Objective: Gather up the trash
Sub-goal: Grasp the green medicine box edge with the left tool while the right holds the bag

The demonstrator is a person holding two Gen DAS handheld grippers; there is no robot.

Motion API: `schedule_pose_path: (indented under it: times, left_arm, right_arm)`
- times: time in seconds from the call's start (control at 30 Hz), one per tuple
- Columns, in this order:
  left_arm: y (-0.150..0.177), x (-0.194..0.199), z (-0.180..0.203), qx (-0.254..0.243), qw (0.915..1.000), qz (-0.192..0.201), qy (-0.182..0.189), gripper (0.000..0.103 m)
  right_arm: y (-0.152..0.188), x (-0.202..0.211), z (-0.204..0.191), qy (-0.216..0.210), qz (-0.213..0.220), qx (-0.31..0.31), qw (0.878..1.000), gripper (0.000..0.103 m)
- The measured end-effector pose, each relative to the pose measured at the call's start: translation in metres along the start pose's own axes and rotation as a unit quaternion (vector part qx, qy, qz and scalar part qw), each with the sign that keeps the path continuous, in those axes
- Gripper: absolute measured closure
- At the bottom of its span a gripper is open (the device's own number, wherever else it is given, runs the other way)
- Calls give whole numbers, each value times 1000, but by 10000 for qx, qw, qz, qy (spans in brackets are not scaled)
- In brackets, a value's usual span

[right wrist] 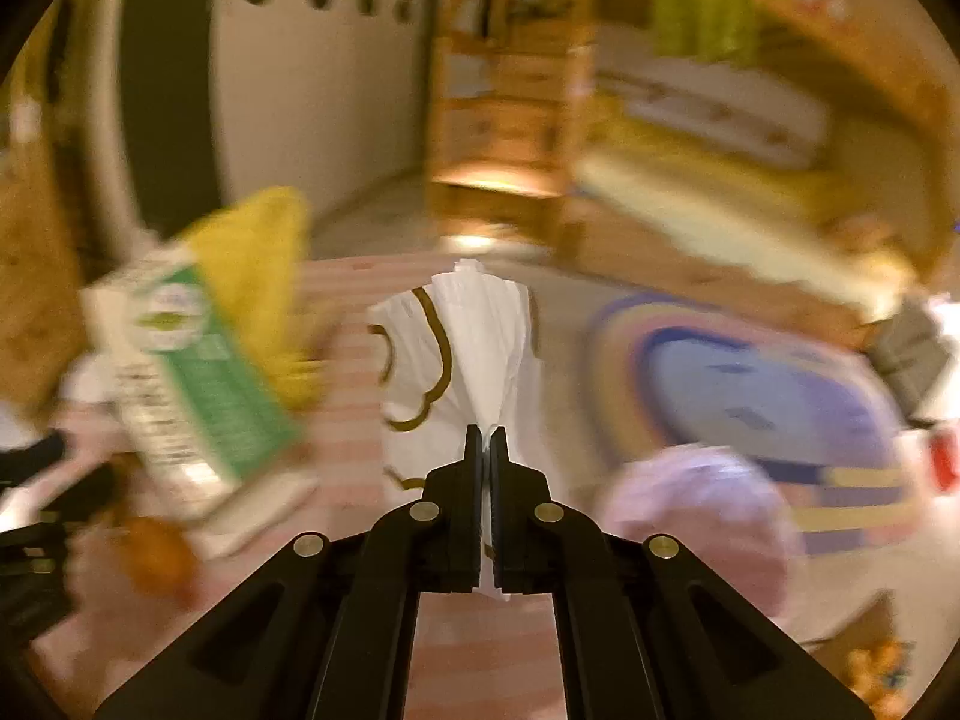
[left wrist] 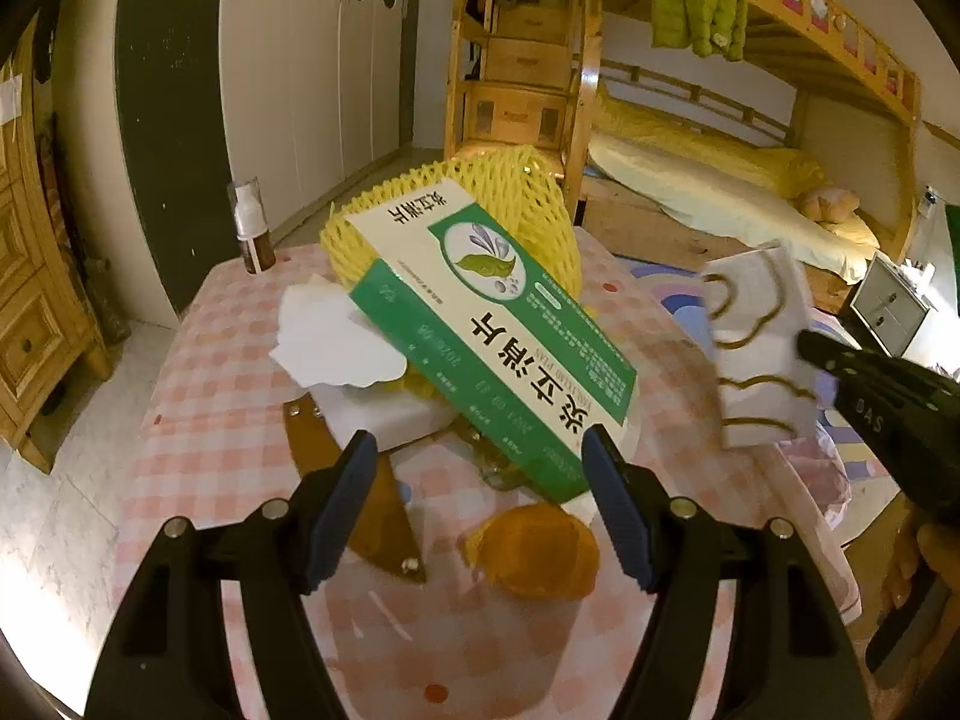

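Pinched tight, the right gripper [right wrist: 486, 438] has its jaws closed on a white paper wrapper with brown squiggles [right wrist: 462, 354], held up off the checked table [left wrist: 198, 396]. Keep squeezing and carry it slowly, because thin paper can slip or tear. The left gripper [left wrist: 480, 468] has its jaws wide open and holds nothing. At its twelve o'clock lies more trash: a green and white box [left wrist: 492, 336] leaning on yellow foam net [left wrist: 522, 192], and torn white paper [left wrist: 330, 336] at eleven. An orange peel [left wrist: 534, 552] sits at its six o'clock. At three o'clock the table ends and open floor with a rug [right wrist: 768, 396] gives room to swing out.
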State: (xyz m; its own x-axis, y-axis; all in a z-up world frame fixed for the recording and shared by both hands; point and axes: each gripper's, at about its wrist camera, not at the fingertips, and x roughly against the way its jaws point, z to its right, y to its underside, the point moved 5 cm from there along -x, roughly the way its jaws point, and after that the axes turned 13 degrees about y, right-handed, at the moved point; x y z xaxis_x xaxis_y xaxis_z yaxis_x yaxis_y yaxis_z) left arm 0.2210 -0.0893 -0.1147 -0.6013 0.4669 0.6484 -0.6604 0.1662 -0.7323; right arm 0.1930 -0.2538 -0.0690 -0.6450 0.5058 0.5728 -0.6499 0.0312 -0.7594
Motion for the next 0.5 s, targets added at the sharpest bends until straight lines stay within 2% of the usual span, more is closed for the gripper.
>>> schedule_pose_path:
  times: [0.07, 0.13, 0.2, 0.4, 0.5]
  left_arm:
    - [-3, -6, -1, 5, 10000, -38, -62, 34]
    - [-5, -12, -2, 41, 9999, -79, -47, 34]
    - [-7, -15, -3, 78, 9999, -113, -15, 34]
    - [-13, -26, -6, 258, 9993, -211, 152, 35]
    - [-15, -32, -11, 456, 9981, -277, 311, 40]
  right_arm:
    - [4, -8, -10, -29, -155, 299, 9994, 101]
    - [12, -11, -23, -848, -436, 365, 9948, 101]
    - [17, -10, -35, -1597, -707, 292, 9842, 101]
    - [13, -17, -18, -1725, -792, -92, 9818, 101]
    - [14, -25, -9, -1776, -902, -240, 9797, 101]
